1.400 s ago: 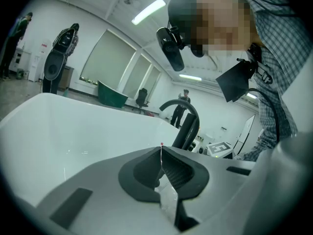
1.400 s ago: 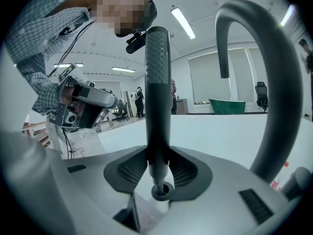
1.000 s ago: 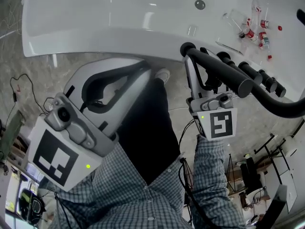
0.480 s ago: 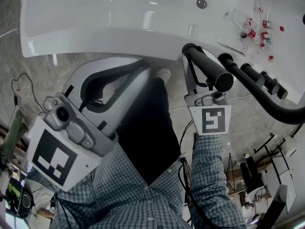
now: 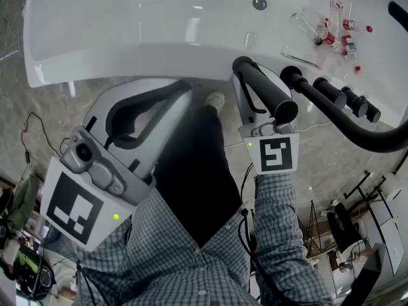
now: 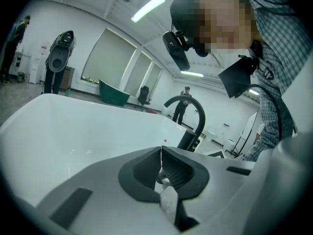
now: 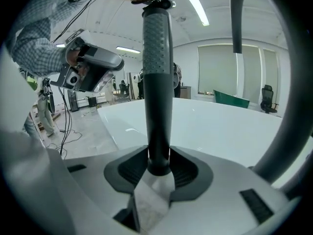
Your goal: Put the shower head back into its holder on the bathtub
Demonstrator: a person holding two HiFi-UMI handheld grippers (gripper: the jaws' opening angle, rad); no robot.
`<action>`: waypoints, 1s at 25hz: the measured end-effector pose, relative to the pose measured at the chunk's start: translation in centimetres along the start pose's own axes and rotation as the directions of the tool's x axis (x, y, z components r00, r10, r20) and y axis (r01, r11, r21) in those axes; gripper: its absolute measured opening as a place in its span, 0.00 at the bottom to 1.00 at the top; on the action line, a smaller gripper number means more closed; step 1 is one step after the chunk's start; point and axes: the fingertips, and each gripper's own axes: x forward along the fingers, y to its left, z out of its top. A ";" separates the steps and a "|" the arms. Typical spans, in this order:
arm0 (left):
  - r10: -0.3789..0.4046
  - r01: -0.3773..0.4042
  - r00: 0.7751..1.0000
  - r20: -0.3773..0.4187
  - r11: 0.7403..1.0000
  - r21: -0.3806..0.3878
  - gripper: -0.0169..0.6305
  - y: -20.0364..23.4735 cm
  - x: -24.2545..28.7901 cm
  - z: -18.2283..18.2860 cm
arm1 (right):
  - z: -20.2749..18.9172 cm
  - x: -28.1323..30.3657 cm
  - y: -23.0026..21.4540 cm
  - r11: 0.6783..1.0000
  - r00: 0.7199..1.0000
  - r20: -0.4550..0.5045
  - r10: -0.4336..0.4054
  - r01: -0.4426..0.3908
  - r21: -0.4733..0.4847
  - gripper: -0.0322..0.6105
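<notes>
The shower head point(image 5: 266, 94) is a black stick-shaped handle with a ribbed grip, and my right gripper point(image 5: 245, 70) is shut on its lower end. It hangs just in front of the white bathtub's point(image 5: 127, 30) rim, left of a row of black fittings point(image 5: 320, 86). In the right gripper view the shower head point(image 7: 156, 82) stands straight up from my right gripper point(image 7: 158, 166). I cannot tell which fitting is the holder. My left gripper point(image 5: 183, 89) is held low at the left, shut and empty. In its own view my left gripper point(image 6: 160, 153) points over the bathtub point(image 6: 68, 136).
A curved black spout point(image 5: 357, 129) arches over the rim at the right and also shows as the spout point(image 6: 193, 114) and the spout point(image 7: 293, 82). Several small red-capped bottles point(image 5: 331, 34) lie in the tub near the drain point(image 5: 259, 4). Cables point(image 5: 29, 116) trail on the stone floor.
The shower head has swung left in my right gripper, off the row of black fittings it lay across. My left gripper has stayed put.
</notes>
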 end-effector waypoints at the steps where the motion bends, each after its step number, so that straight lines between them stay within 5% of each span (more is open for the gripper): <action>1: 0.003 -0.003 1.000 -0.008 1.000 0.007 0.05 -0.1 0.0 -0.1 | -0.3 -0.1 0.0 1.000 1.000 -0.012 0.001 -0.001 -0.006 0.26; 7: 0.004 -0.004 0.999 -0.039 1.000 0.007 0.05 -0.2 0.2 -1.0 | -1.2 -2.1 -0.1 1.000 0.999 -0.040 -0.014 0.015 0.011 0.25; 15: -0.011 0.011 0.999 -0.040 1.000 0.006 0.05 -0.9 1.7 -1.5 | -0.1 -5.0 -2.2 0.987 0.995 -0.048 -0.093 0.098 0.127 0.08; 25: -0.006 0.005 1.000 0.016 0.999 0.040 0.05 -3.1 1.2 3.5 | 5.9 -8.5 -4.0 0.974 0.989 -0.006 -0.149 0.148 0.170 0.08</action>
